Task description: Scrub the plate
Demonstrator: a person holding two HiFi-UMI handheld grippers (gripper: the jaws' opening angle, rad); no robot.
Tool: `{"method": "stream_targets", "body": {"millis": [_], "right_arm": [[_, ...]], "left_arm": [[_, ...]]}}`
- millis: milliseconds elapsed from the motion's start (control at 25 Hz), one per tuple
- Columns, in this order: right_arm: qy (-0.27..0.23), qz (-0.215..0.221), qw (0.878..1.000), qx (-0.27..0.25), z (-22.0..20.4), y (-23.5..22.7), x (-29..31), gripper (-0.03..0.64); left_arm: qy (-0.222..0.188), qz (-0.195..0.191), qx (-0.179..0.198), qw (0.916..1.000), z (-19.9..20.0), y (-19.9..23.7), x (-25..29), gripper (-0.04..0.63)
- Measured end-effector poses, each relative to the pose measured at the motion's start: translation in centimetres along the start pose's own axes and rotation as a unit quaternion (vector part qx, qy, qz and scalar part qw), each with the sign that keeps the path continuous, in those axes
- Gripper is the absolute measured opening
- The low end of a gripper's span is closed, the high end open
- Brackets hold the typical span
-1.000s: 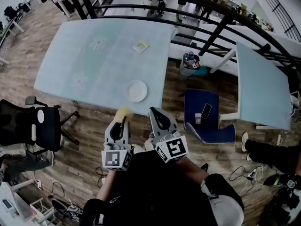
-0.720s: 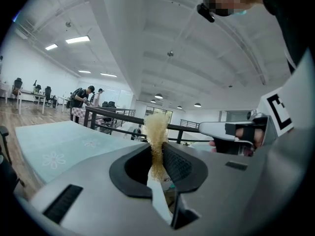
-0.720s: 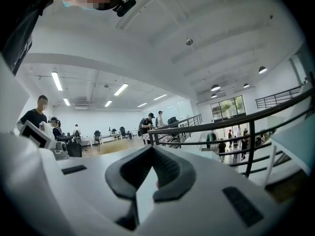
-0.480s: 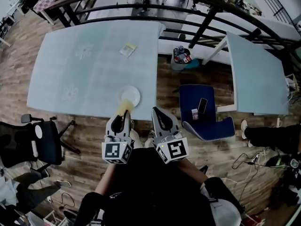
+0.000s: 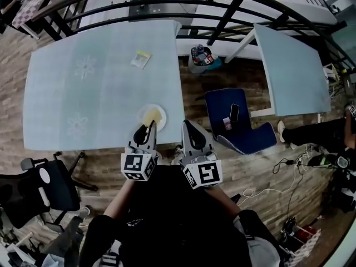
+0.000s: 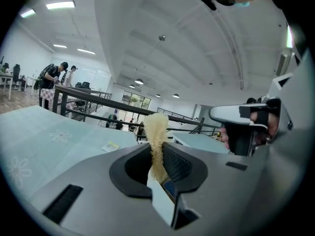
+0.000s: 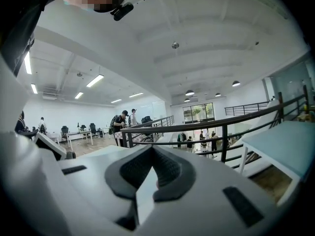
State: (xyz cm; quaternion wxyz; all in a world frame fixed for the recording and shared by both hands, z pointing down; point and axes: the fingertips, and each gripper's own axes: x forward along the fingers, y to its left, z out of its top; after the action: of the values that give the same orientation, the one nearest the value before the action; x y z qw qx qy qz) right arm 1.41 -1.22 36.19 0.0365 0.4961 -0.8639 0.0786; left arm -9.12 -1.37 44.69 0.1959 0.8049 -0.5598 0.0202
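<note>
A white plate [image 5: 162, 119] lies on the pale blue table [image 5: 83, 93], close to its near right corner. My left gripper [image 5: 146, 130] is shut on a yellow fibrous scrubber [image 5: 150, 115], whose tip hangs over the plate in the head view; contact cannot be told. In the left gripper view the scrubber [image 6: 156, 136] stands pinched upright between the jaws of the left gripper [image 6: 157, 156]. The right gripper [image 5: 189, 129] is held beside it, off the table's edge. Its jaws are shut with nothing between them, as the right gripper view of the right gripper [image 7: 151, 157] shows.
A small packet [image 5: 141, 58] lies at the table's far side. A blue chair [image 5: 239, 124] with a phone stands right of the plate, a bin [image 5: 201, 55] beyond it. A black railing [image 5: 222, 15], a second table [image 5: 292, 65] and a black office chair [image 5: 47, 191] surround.
Both grippers have moved forward toward the table. The scrubber, earlier short of the table's edge, now overlaps the plate. The head view has shifted with them.
</note>
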Motion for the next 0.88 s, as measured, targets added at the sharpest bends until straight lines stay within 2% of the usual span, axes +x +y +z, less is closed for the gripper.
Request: {"method": "stream_targets", "body": {"millis": [280, 480, 640, 880], "right_arm": [[-0.006, -0.031, 0.999, 0.004, -0.4, 4.5, 2.6, 0.003], [0.01, -0.048, 0.999, 0.001, -1.9, 6.3, 3.0, 0.004], [0.014, -0.064, 0.998, 0.002, -1.8, 6.2, 3.1, 0.004], [0.036, -0.098, 0.994, 0.014, -3.0, 4.7, 3.0, 0.005]], "left_arm": [[0.039, -0.04, 0.015, 0.9983, -1.9, 4.3, 0.5, 0.066], [0.072, -0.056, 0.021, 0.9956, -4.1, 6.3, 1.3, 0.066], [0.093, -0.061, 0.004, 0.9938, -5.3, 7.1, 2.1, 0.066], [0.128, -0.077, 0.011, 0.9887, -7.8, 7.3, 4.3, 0.065]]}}
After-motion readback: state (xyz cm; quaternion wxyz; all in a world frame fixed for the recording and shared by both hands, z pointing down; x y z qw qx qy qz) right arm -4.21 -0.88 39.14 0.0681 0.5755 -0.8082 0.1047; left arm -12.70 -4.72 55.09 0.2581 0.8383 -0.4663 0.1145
